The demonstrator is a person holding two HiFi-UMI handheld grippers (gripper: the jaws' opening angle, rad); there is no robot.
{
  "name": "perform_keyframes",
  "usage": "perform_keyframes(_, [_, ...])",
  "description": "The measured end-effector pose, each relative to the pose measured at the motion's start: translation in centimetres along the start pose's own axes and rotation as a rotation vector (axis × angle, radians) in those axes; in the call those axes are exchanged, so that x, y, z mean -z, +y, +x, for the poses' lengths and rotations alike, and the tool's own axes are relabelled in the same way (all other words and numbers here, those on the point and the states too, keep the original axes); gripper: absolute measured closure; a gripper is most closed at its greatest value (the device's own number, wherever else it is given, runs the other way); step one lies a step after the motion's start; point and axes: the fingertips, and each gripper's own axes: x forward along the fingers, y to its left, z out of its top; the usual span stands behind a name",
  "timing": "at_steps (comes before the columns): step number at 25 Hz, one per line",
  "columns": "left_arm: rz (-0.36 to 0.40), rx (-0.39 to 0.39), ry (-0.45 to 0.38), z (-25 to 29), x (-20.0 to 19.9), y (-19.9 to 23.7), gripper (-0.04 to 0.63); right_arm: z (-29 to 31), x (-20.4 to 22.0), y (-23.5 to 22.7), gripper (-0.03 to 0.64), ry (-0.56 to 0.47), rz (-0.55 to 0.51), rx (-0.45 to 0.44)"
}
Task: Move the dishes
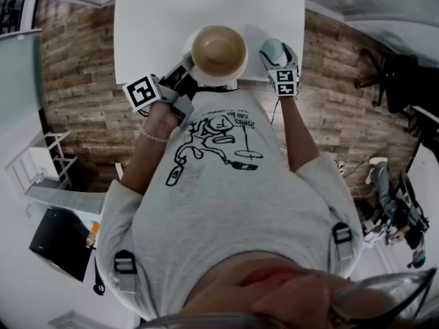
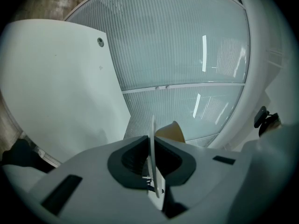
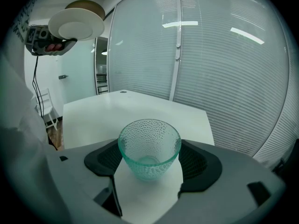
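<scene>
Head view: plate point(image 1: 187, 46) with bowl point(image 1: 218, 49) over table's point(image 1: 164, 19) near edge, bare top beyond. Left gripper point(image 2: 153, 149) clenched on plate rim — bowl mostly hidden there. Right gripper point(image 3: 149, 158) grasping glass point(image 3: 149, 143) — lifted or standing, unclear.

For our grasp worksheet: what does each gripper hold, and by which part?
Left gripper: thin white round plate carrying a brown bowl, pinched at its rim. Right gripper: textured green glass cup, clasped across its side walls.
</scene>
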Motion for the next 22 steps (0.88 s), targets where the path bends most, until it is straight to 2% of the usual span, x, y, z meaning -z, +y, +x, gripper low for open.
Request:
perform_keyframes(14, [-0.013, 0.001, 0.0, 0.1, 0.1, 0.5, 0.575, -0.9, -0.6, 0.0, 0.235, -0.015, -0.013, 0.009])
perform_keyframes(22, [-0.016, 0.008, 0.0, -0.1, -0.1, 0.6, 0.575, -3.3, -4.3, 0.3, 0.235, -0.092, -0.045, 0.011])
